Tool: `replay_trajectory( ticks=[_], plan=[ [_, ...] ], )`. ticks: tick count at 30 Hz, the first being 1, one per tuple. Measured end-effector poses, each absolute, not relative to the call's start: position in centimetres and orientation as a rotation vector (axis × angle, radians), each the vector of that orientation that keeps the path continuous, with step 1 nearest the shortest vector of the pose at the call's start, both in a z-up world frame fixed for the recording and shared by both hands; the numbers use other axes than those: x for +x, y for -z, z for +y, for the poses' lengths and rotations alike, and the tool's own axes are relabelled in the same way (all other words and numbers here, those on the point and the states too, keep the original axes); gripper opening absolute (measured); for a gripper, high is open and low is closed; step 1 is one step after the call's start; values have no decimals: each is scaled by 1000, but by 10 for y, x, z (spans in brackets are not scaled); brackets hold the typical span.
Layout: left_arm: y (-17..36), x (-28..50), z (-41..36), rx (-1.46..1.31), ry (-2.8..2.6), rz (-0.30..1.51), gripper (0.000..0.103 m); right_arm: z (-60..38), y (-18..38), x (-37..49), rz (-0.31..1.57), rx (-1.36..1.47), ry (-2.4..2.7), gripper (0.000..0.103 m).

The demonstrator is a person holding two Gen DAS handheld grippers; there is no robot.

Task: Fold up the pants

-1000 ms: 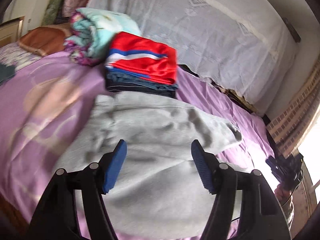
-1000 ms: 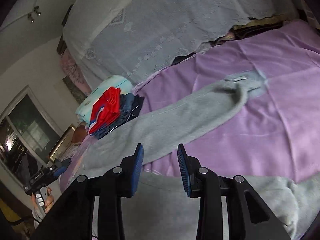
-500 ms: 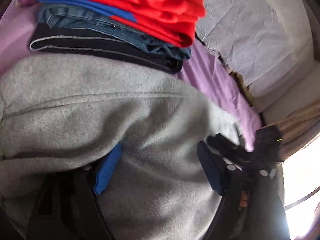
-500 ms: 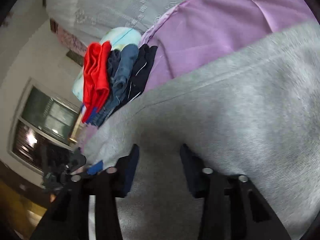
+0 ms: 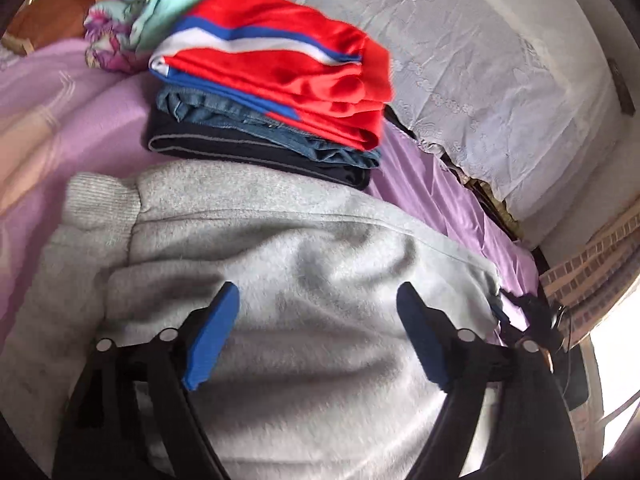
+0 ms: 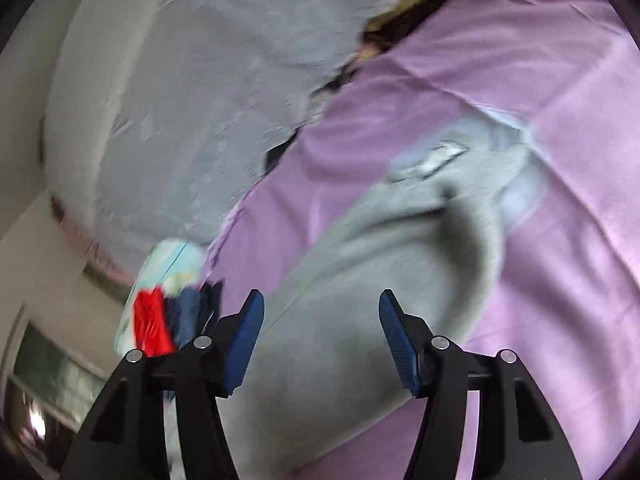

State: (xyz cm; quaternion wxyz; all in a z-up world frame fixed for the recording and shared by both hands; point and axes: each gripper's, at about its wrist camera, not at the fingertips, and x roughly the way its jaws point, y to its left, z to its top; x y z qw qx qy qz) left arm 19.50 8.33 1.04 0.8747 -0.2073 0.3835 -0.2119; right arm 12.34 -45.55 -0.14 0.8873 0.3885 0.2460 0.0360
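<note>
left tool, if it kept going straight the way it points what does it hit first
Most likely the grey pants, which fill the space between and ahead of the left tool. Depth is unclear.

1. The left tool point(image 5: 316, 332) is spread wide, its two blue pads far apart with nothing clamped between them.
2. Its black fingers point(image 5: 464, 354) reach forward and upward from the bottom of the left wrist view, roughly level with each other.
3. The right tool point(image 6: 320, 340) is likewise parted, its pads well separated and gripping nothing.
4. The right tool's black fingers point(image 6: 208, 364) rise from the lower edge of its view, which is blurred.
</note>
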Motion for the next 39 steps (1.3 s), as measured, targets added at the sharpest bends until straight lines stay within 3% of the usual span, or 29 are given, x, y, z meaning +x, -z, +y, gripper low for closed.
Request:
replay_trajectory(
  ticks=[3,7,10,12,16,17,18,20,21,22,23,24,29,33,36,39],
  plan=[
    [-24,152,70,-369,540,756,90,-370,-10,110,584,683,-389,78],
    [-17,113,43,-320,660,813,96,-296,10,75,761,576,-581,78],
    [5,107,40,-302,621,909,96,-309,35,40,839,632,-559,79],
    [12,106,53,-307,659,905,94,-344,43,14,792,710,-542,69],
    [7,99,109,-352,570,905,90,-440,47,-32,713,742,-292,64],
    [4,95,123,-383,592,902,87,-466,50,-40,694,779,-237,48],
    [0,92,135,-407,610,899,82,-484,53,-44,693,849,-218,24],
    [-14,89,148,-411,606,866,82,-504,51,-51,694,892,-127,13],
    [-25,89,150,-378,556,834,91,-506,42,-56,662,844,-72,19],
    [-36,89,152,-332,479,788,96,-502,31,-59,631,787,-32,33],
    [-46,92,153,-293,423,743,96,-495,22,-60,601,732,-7,70],
    [-55,100,153,-277,413,717,96,-490,15,-58,567,692,-11,75],
    [-62,182,147,-237,312,721,97,-456,-2,-12,578,588,-145,75],
    [-23,249,164,-405,319,855,95,-434,-10,39,612,532,-170,75],
    [4,260,160,-413,351,923,84,-421,-14,80,642,489,-200,75],
    [-1,255,156,-378,361,892,83,-397,-24,152,675,379,-257,75]
  ],
)
